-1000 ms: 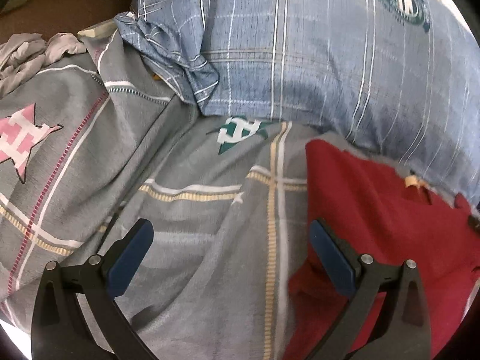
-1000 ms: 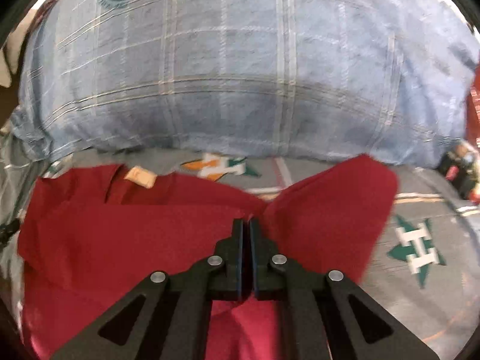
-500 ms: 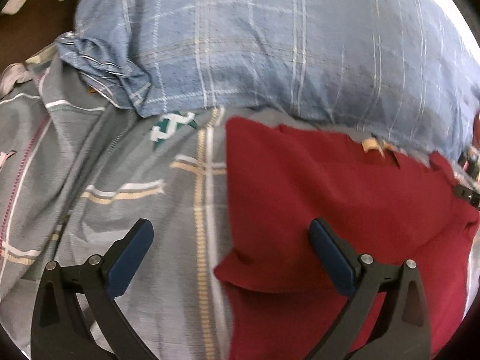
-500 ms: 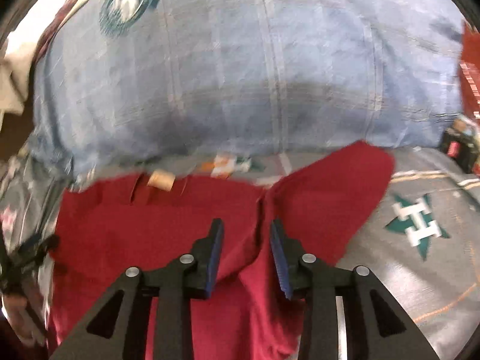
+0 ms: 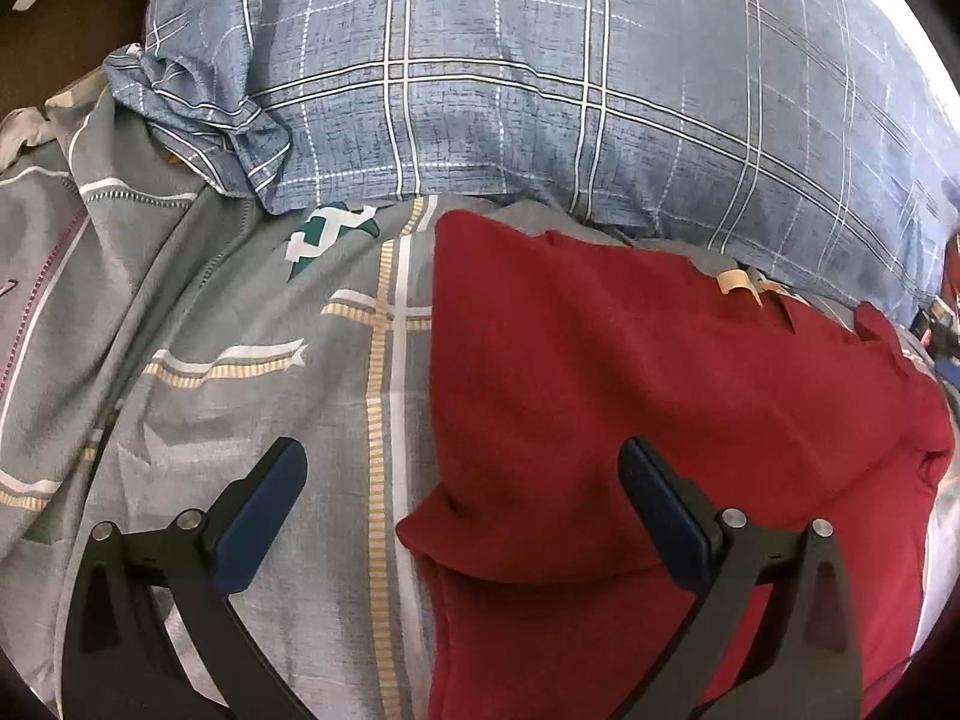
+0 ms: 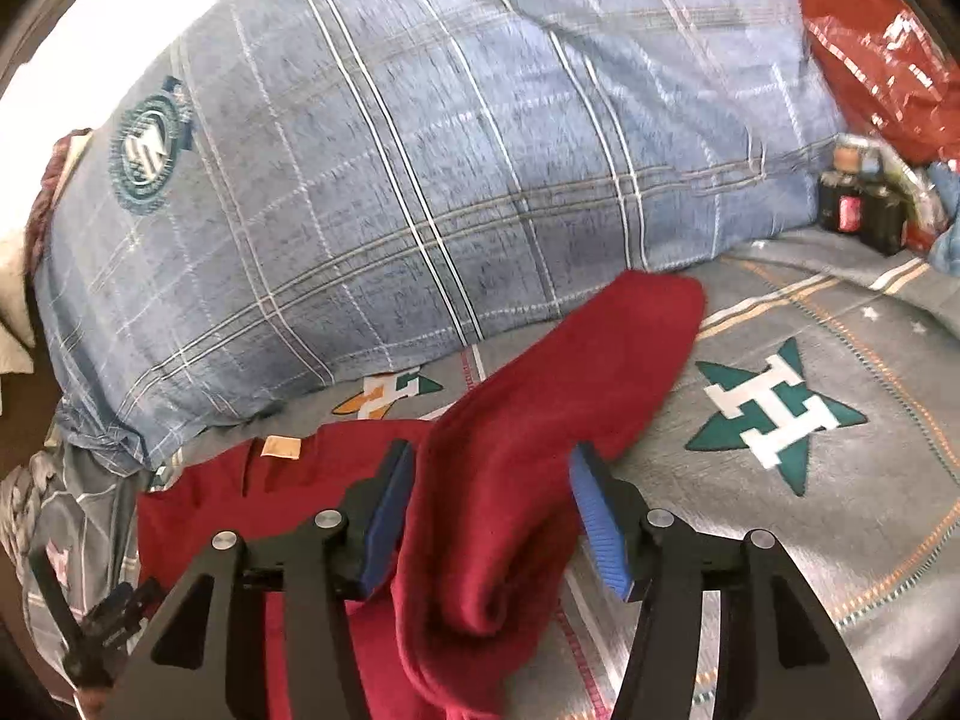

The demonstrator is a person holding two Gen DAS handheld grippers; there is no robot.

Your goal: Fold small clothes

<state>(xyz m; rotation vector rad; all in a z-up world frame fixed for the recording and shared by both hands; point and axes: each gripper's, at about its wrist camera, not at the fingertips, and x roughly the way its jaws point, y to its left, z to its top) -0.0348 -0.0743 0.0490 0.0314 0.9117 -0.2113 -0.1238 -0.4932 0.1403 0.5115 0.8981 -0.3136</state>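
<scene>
A dark red garment (image 5: 630,396) lies on the grey patterned bedsheet (image 5: 240,360), its left side folded over the body, a tan label near the collar. My left gripper (image 5: 462,516) is open and empty, hovering over the garment's left folded edge. In the right wrist view the red garment (image 6: 498,516) has its right sleeve bunched and stretched toward the pillow. My right gripper (image 6: 492,516) is open, its blue pads on either side of that bunched sleeve, not pinching it.
A large blue plaid pillow (image 5: 540,78) lies just behind the garment, also in the right wrist view (image 6: 390,180). A red plastic bag (image 6: 870,42) and small dark items (image 6: 858,210) sit at the far right. Crumpled pale cloth (image 5: 24,126) is at far left.
My right gripper went from shut on the red fabric to open, letting it go. My left gripper moved right, bringing the garment's folded left side under it.
</scene>
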